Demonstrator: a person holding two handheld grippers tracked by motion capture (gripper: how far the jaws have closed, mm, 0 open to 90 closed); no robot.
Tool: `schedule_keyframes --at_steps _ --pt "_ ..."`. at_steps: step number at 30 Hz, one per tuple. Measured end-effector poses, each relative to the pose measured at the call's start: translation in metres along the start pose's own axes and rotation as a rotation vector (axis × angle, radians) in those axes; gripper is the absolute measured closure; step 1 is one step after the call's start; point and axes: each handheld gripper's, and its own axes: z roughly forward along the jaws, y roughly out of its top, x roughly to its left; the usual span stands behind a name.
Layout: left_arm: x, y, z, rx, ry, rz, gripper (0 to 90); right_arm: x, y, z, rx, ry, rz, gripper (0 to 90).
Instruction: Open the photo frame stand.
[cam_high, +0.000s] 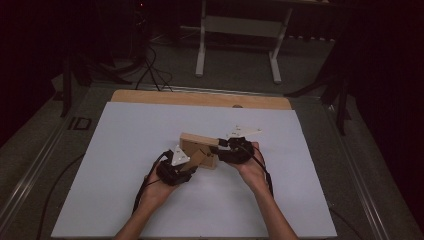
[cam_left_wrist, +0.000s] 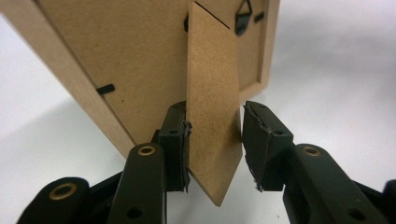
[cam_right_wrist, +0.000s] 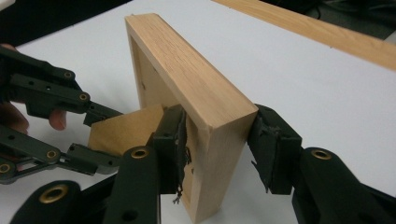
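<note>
Fingers (cam_right_wrist: 175, 140) of the right gripper (cam_right_wrist: 215, 149) clamp the light wooden picture frame (cam_right_wrist: 196, 88); left gripper (cam_left_wrist: 215, 144) fingers straddle its brown fibreboard easel stand (cam_left_wrist: 212, 102), apparently not yet clamped. Stand deployment remains.

One wooden picture frame (cam_high: 199, 150) stands on the white table (cam_high: 125, 150), and from its back hangs one fibreboard stand leg (cam_left_wrist: 212, 116), along with one small metal hanger (cam_left_wrist: 243, 18) and at least two black retaining tabs (cam_left_wrist: 106, 88). I work with two grippers, my left gripper (cam_high: 192, 169) and my right gripper (cam_high: 221, 143), each with two black jaws and each topped by one grey three-cornered plate, two plates in all. One strip of bare wood (cam_high: 200, 98) runs along the far edge of the table.
</note>
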Motion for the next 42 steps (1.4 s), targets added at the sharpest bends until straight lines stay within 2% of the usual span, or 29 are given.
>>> schedule_keyframes --at_steps 3,4,9,16,22,26,28,42 --pt "-0.002 0.000 0.000 0.006 0.002 0.015 62.8 0.003 0.000 -0.001 0.004 -0.009 -0.028 57.3" --pt "-0.002 0.000 0.000 0.005 -0.004 0.010 62.8 0.004 0.000 -0.001 0.008 -0.012 -0.046 57.3" --pt "-0.001 0.000 -0.002 -0.004 -0.032 -0.001 59.6 0.007 -0.001 -0.003 0.018 -0.007 -0.069 57.0" --pt "-0.001 -0.001 -0.004 -0.001 -0.054 -0.006 60.9 0.009 -0.007 -0.006 -0.002 0.015 -0.056 55.3" --pt "0.002 -0.006 -0.006 -0.023 -0.073 -0.048 64.6 0.011 -0.012 -0.007 -0.016 0.029 -0.039 54.3" --pt "0.002 -0.007 -0.006 -0.023 -0.075 -0.047 66.1 0.012 -0.014 -0.008 -0.024 0.037 -0.028 53.7" --pt "0.003 -0.008 -0.007 -0.014 -0.080 -0.040 69.7 0.013 -0.017 -0.009 -0.033 0.045 -0.014 53.1" --pt "0.004 -0.009 -0.009 -0.016 -0.086 -0.036 73.4 0.021 -0.023 -0.015 -0.034 0.064 -0.027 53.2"
